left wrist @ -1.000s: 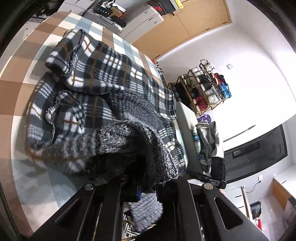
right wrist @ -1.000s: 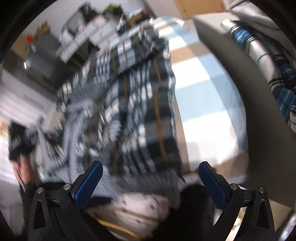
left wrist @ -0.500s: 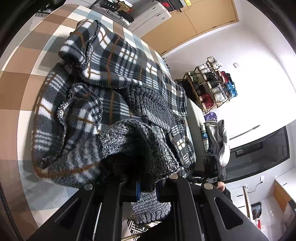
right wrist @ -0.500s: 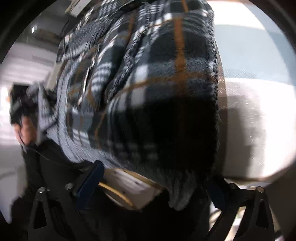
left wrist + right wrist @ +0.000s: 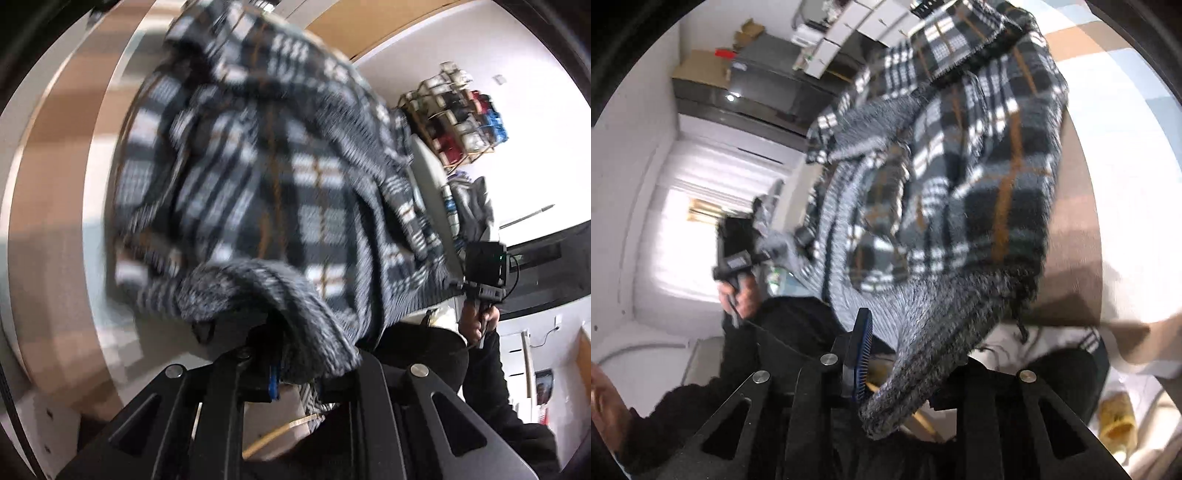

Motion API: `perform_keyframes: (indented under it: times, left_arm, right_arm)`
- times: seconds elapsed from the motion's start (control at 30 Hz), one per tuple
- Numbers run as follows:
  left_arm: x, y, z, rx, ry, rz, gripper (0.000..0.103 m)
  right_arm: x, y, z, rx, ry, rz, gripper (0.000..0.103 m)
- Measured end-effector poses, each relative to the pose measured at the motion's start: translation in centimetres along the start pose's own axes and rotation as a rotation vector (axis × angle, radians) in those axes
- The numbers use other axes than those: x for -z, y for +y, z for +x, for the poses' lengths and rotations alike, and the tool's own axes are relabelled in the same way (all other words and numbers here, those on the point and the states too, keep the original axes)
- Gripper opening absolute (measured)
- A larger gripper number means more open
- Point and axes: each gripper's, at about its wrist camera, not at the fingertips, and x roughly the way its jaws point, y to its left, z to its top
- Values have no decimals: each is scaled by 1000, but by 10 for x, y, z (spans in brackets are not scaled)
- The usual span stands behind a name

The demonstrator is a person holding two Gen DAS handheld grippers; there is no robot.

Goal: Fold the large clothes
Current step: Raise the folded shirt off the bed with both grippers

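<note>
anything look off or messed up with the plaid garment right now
No damage shows. The plaid garment is bunched in uneven folds, not flat, on the checkered table. Each hand-held gripper, left and right, pinches its grey knit hem.

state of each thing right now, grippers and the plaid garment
left gripper: jaws shut on the garment's grey knit hem
right gripper: jaws shut on the knit hem
plaid garment: bunched, unfolded, held at two points, partly on the checked table

Right tool (image 5: 897, 369) now clamped on knit hem (image 5: 923, 354) (formerly spread wide), plaid garment (image 5: 280, 177) lifted
</note>
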Motion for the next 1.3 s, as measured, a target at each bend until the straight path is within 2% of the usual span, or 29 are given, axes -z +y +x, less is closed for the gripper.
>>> perform_keyframes:
  times: [0.03, 0.13, 0.2, 0.3, 0.43, 0.5, 0.57, 0.67, 0.73, 0.83, 0.97, 1.03, 1.1, 1.2, 1.23, 1.3]
  left_arm:
    - [2, 6, 1, 0, 17, -32, 9]
    - [3, 11, 2, -3, 65, -69, 11]
    - [5, 12, 2, -32, 94, -67, 19]
    - [10, 14, 3, -68, 119, -79, 33]
    - [14, 13, 2, -54, 97, -111, 41]
    - [17, 14, 0, -15, 73, -135, 54]
    - [21, 13, 0, -1, 52, -149, 57]
    - [24, 9, 2, -11, 28, -161, 57]
    - [28, 6, 3, -18, 14, -169, 57]
    - [36, 2, 3, -25, -24, -181, 57]
    - [46, -1, 4, -41, -62, -177, 56]
    - [46, -8, 2, -67, -89, -140, 49]
    - [41, -9, 0, -57, -118, -143, 47]
    - [34, 3, 7, -27, -119, -229, 47]
    - [34, 4, 7, -13, -128, -233, 48]
    - [33, 2, 8, -31, -136, -211, 48]
  right_arm:
    - [0, -4, 2, -7, -5, 15, 25]
    - [-1, -21, 8, 45, 6, 68, 26]
    - [-2, -28, 7, 20, -1, 93, 25]
    - [-4, -29, 8, -6, -25, 102, 33]
    - [-8, -21, 14, -13, -6, 87, 35]
    - [-8, -14, 18, 13, 4, 58, 35]
    - [-11, -6, 16, 11, -22, 54, 28]
    - [-12, -1, 11, -9, -71, 45, 12]
    - [-13, 1, 13, -10, -79, 45, 8]
    - [-13, 2, 19, -7, -81, 58, 8]
    - [-15, -5, 24, -49, -73, 95, 8]
    - [-13, -10, 20, -57, -78, 107, 8]
    - [-14, -11, 21, -52, -80, 115, 7]
    - [-16, -4, 24, -23, -72, 92, 7]
    - [-16, -3, 22, -7, -75, 84, 7]
    - [-15, 3, 21, 47, -81, 62, 7]
